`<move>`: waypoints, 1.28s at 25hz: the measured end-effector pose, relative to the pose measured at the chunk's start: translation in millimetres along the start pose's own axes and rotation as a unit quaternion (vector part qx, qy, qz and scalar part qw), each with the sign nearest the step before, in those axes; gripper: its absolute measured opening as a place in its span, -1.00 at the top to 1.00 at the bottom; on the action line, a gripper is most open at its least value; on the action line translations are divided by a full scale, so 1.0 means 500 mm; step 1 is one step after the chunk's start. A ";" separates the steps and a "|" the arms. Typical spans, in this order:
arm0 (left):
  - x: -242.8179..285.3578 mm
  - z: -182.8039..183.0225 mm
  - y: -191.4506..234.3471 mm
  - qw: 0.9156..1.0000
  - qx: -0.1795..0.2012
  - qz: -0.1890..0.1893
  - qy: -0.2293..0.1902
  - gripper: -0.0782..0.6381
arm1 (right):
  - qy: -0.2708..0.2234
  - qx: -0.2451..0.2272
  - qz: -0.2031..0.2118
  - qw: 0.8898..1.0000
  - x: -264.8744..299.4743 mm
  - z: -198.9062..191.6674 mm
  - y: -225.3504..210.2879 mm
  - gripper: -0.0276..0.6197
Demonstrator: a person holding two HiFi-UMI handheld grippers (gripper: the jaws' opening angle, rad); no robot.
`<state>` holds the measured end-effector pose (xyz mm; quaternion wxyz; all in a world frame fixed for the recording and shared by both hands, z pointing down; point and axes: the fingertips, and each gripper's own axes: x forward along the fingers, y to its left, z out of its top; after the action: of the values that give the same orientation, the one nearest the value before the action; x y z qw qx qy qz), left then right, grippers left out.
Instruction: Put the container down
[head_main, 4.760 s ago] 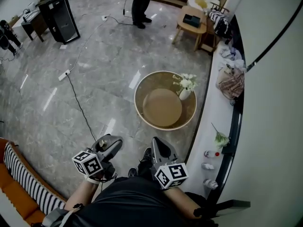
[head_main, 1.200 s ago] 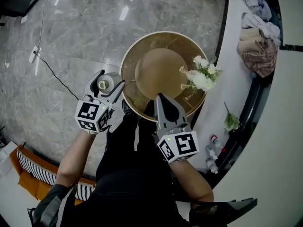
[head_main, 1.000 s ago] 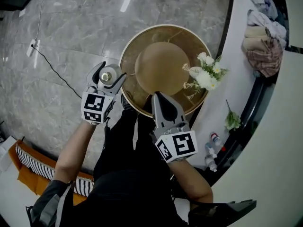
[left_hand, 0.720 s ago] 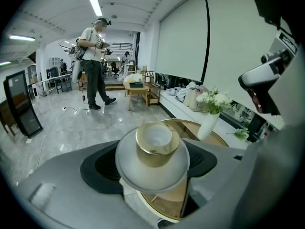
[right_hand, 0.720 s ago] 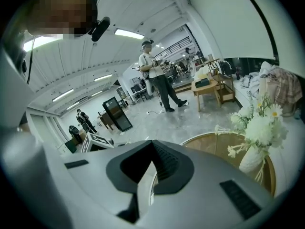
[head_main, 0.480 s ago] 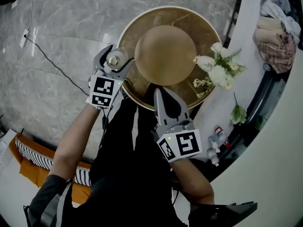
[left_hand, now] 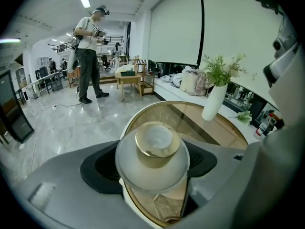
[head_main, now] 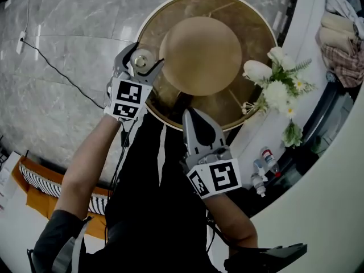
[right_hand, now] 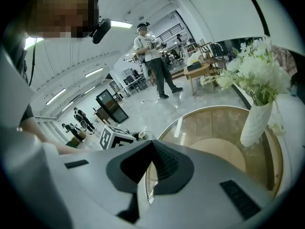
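The container is a small frosted white jar with a gold neck. My left gripper is shut on it and holds it upright over the left rim of the round glass table. In the left gripper view the jar sits between the jaws, with the table's gold rim beyond. My right gripper is shut and empty, its tip at the table's near edge. In its own view the right gripper shows its jaws closed together.
A white vase of flowers stands at the table's right side. A white ledge carries small bottles and folded cloths. A cable lies on the marble floor. Another person stands far off.
The view has come closer to the table. My left gripper has carried the jar from beside the table to over its left rim. The right gripper stays shut near the front edge.
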<state>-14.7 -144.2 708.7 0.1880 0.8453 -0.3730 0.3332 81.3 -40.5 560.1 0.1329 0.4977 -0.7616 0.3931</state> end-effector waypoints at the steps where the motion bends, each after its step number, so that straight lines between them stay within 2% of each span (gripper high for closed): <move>1: 0.011 -0.005 -0.003 1.000 0.001 -0.001 0.002 -0.22 | 0.002 0.004 -0.001 1.000 0.003 -0.007 -0.009 0.90; 6: 0.070 -0.019 -0.008 1.000 0.006 -0.001 0.006 -0.22 | 0.014 0.021 -0.010 1.000 0.020 -0.041 -0.065 0.90; 19: 0.151 -0.038 0.007 1.000 0.009 0.005 0.005 -0.22 | 0.037 0.050 -0.020 0.998 0.053 -0.098 -0.124 0.90; 25: 0.164 -0.044 0.008 1.000 0.015 0.000 0.007 -0.22 | 0.037 0.057 -0.029 0.997 0.060 -0.099 -0.129 0.90; 32: 0.168 -0.043 0.007 1.000 0.004 -0.001 -0.002 -0.22 | 0.038 0.061 -0.020 0.997 0.071 -0.094 -0.112 0.90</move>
<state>15.7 -176.7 783.3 0.1839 0.8470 -0.3715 0.3328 104.1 -40.2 638.4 0.1393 0.5047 -0.7202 0.4552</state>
